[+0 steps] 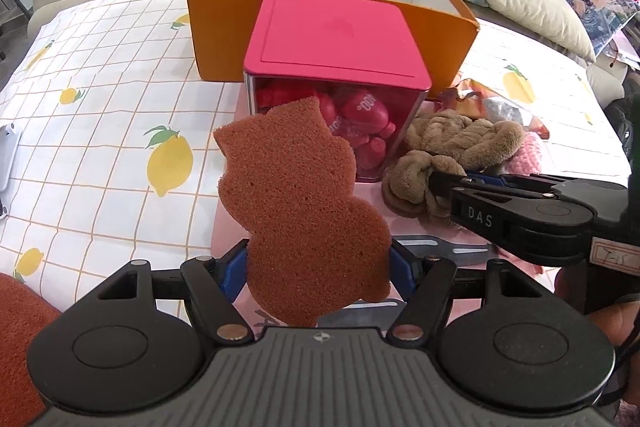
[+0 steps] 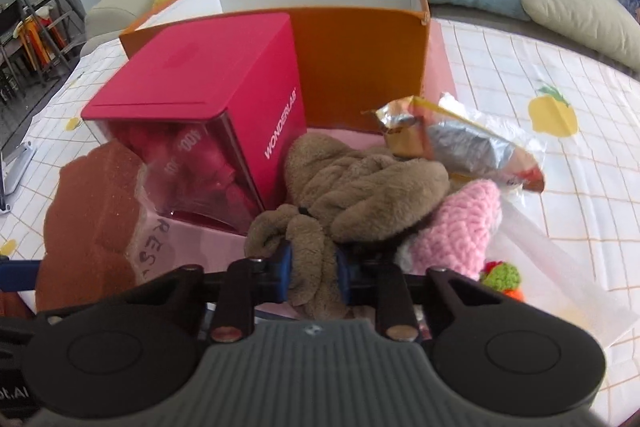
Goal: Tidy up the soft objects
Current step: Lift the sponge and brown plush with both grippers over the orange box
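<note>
1. My left gripper (image 1: 318, 261) pinches the brown sponge (image 1: 296, 211) by its lower lobe, one blue pad on each side. The sponge stands upright above the table (image 1: 100, 155), in front of the pink box (image 1: 336, 75).

2. I judge the sponge to be very light and springy. It bends little at this size, but a hard squeeze would fold it, so a gentle grip on the wide lower part is enough. Its rough surface should not slip.

3. My right gripper (image 2: 314, 277) is pressed nearly together on a limb of the brown plush toy (image 2: 360, 183); the pads sink into the fur. The toy lies on the pink mat (image 2: 192, 243), just beside the pink box, and it touches the pink knitted toy (image 2: 460, 227).

4. The plush toy looks soft, floppy and knotted. I think that when lifted by one limb it will hang and swing, and it may drag the knitted toy or the foil wrapper (image 2: 472, 143) with it. A grip nearer to the thick body would carry it more steadily.

5. The orange box (image 1: 332, 27) stands open behind the pink box, toward the far edge of the table. It seems the likely place for both soft things.
</note>
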{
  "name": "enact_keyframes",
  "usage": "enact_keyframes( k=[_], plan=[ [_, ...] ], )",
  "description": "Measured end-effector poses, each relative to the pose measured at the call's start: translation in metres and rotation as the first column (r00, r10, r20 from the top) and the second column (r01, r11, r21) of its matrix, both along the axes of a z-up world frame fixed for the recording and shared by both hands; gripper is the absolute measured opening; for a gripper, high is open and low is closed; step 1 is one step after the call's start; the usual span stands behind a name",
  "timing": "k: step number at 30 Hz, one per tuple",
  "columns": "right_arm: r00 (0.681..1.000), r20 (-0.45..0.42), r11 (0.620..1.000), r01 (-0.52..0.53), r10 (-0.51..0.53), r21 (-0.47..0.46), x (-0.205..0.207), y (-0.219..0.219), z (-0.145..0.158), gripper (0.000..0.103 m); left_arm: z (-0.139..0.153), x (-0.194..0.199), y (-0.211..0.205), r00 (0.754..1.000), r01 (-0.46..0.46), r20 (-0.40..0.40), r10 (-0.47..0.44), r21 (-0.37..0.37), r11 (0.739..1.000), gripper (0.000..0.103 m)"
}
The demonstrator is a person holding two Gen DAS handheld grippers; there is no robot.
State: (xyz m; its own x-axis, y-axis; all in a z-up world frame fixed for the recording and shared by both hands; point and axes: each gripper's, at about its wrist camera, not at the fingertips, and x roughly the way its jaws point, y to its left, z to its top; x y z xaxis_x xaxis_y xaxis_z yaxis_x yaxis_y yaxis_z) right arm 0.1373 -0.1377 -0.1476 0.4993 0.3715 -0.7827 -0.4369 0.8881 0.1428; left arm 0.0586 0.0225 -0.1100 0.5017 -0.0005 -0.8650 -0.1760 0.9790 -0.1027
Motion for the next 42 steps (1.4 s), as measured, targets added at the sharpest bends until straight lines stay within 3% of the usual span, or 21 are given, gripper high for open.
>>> enact_keyframes(
  k=[18,27,33,37,42],
  plan=[
    [0.972,0.213,0.991,-0.114,0.096,0.073,-0.069,-0.029,0.093,0.014,0.055,-0.034,0.016,0.991,-0.016,0.133,0.028,-0.092,0.996,0.080],
    [0.939,0.320,0.984,-0.157,0.125,0.078,-0.092,-0.039,0.142,0.014,0.099,-0.036,0.015,0.976,0.054,0.214,-0.040,-0.064,0.996,0.080],
    [0.897,0.413,0.979,-0.196,0.157,0.053,-0.077,-0.038,0.172,0.014,0.121,-0.010,0.026,0.965,0.075,0.256,-0.054,-0.072,0.995,0.080],
    [0.877,0.447,0.976,-0.215,0.173,0.044,-0.047,-0.030,0.182,0.014,0.127,0.016,0.037,0.966,0.079,0.256,-0.042,-0.136,0.988,0.080],
    [0.856,0.477,0.974,-0.227,0.200,0.000,-0.004,-0.013,0.181,0.014,0.132,0.054,0.045,0.967,0.083,0.251,-0.052,-0.115,0.990,0.080]
  ],
)
